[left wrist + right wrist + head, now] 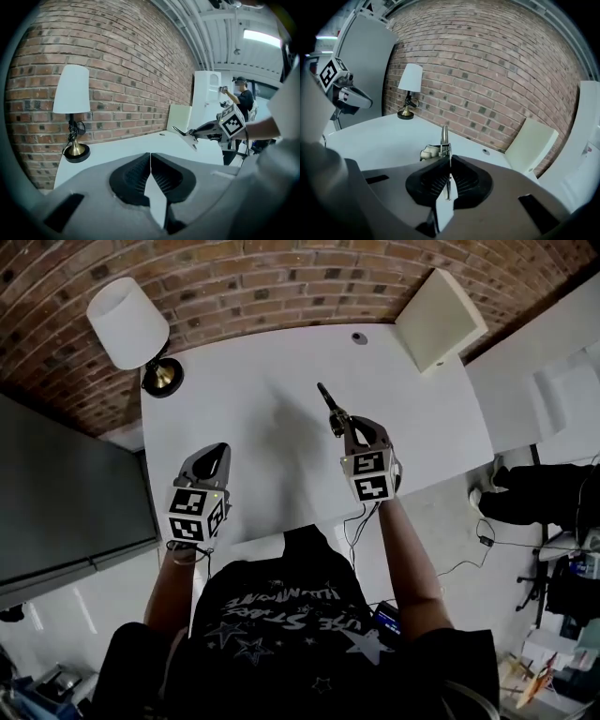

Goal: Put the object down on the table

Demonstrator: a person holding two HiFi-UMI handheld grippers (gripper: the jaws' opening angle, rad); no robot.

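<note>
My right gripper point(345, 427) is shut on a thin metal tool point(330, 401) whose dark end sticks out forward above the white table point(262, 399). In the right gripper view the tool point(445, 136) stands edge-on between the closed pads, with a pale cream part on its left side. From the left gripper view, the tool point(183, 132) shows as a pointed metal piece held off the tabletop. My left gripper point(214, 457) hovers near the table's front left edge. Its jaws point(150, 164) are shut with nothing between them.
A white-shaded lamp point(131, 329) with a brass base stands at the table's back left corner. A cream panel point(439, 315) leans at the back right, near a small round grommet point(360, 337). A dark panel point(66, 493) runs along the left. A person point(243, 96) stands far off.
</note>
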